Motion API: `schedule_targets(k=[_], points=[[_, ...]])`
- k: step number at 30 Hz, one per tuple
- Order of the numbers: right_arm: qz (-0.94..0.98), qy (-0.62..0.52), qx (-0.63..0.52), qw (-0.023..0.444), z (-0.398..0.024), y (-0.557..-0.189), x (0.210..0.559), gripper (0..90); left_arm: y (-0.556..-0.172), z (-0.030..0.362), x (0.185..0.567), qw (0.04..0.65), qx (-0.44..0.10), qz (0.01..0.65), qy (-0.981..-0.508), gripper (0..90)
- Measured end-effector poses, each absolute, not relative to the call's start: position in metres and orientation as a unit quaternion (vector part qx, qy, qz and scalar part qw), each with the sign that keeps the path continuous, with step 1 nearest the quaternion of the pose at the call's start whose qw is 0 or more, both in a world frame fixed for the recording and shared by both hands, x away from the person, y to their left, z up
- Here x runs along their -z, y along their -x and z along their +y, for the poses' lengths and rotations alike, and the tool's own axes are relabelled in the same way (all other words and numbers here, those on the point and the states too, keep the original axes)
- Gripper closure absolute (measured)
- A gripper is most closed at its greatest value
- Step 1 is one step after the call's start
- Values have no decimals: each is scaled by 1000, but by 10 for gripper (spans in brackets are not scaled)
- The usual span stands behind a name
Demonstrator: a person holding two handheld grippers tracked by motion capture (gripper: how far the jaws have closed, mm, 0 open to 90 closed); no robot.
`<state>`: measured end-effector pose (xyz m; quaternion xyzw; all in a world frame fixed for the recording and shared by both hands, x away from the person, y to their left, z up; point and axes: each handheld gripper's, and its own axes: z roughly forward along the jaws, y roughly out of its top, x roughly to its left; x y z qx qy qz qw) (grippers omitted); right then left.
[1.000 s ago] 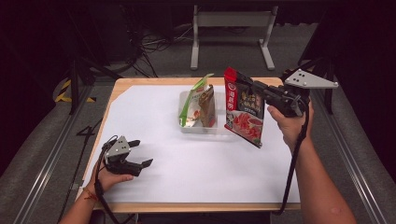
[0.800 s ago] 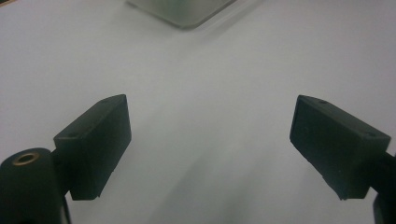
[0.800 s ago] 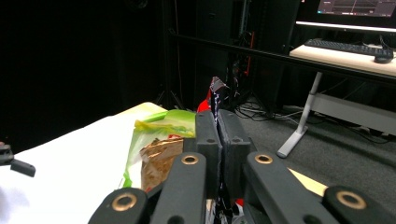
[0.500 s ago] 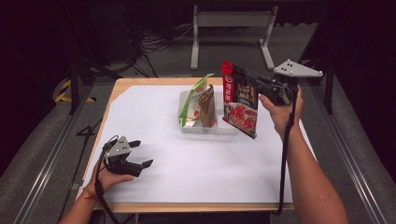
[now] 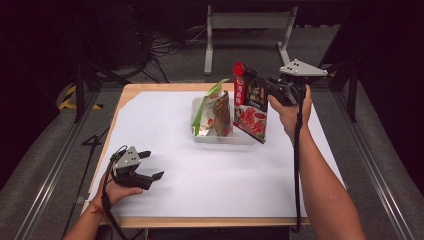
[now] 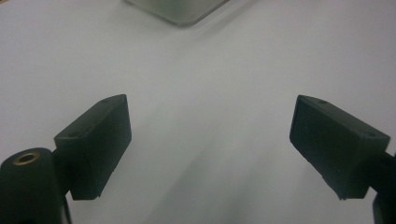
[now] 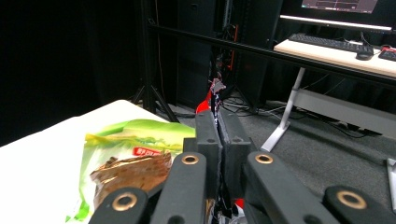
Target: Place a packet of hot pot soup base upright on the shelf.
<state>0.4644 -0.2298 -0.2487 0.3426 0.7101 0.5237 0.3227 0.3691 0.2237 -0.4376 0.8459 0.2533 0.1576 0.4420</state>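
Right gripper (image 5: pixel 267 89): jaws clamped flat on the top edge of the red snack bag (image 5: pixel 250 107); in the right gripper view the pads (image 7: pixel 208 135) pinch the thin bag edge with no visible gap. Bag hangs upright from the grip, its bottom corner at the right end of the clear tray (image 5: pixel 220 137), touching or just above the rim; can't tell which from the high view.

Left gripper (image 5: pixel 145 165): jaws apart, nothing between them. Its own view shows both pads (image 6: pixel 95 144) wide over bare white sheet, with a tray corner at 12 o'clock. The hand holding it rests on the table at about 8 o'clock from the tray, well apart from it.

Tray sits just past table centre, toward 12 o'clock. Already in it: a green bag (image 5: pixel 206 110) at the left end and a brown bag (image 5: pixel 221 112) just beside it, both standing and leaning. The red bag is at 3 o'clock of the brown one, very close or touching.

Progress, as I read it: packing bags into the tray, two in, third mid-placement. Left to do: lower the red bag into the free slot at the right end, release, back the gripper out. No other loose bags on the white sheet (image 5: pixel 225 175), so this looks like the last item.

Risk: the bag is tall and floppy, and may tip over the tray rim on release.
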Motion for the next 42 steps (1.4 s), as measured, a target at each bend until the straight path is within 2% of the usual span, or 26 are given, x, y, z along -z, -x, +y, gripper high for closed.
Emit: schedule_targets(k=[23,42], points=[[691,-379,-509,345,-216,-503,260,883,-368,226,437,448,-157,253,-843,134],[690,-376,-516,341,-197,-501,272,881,-368,226,437,448,-157,253,-843,134]])
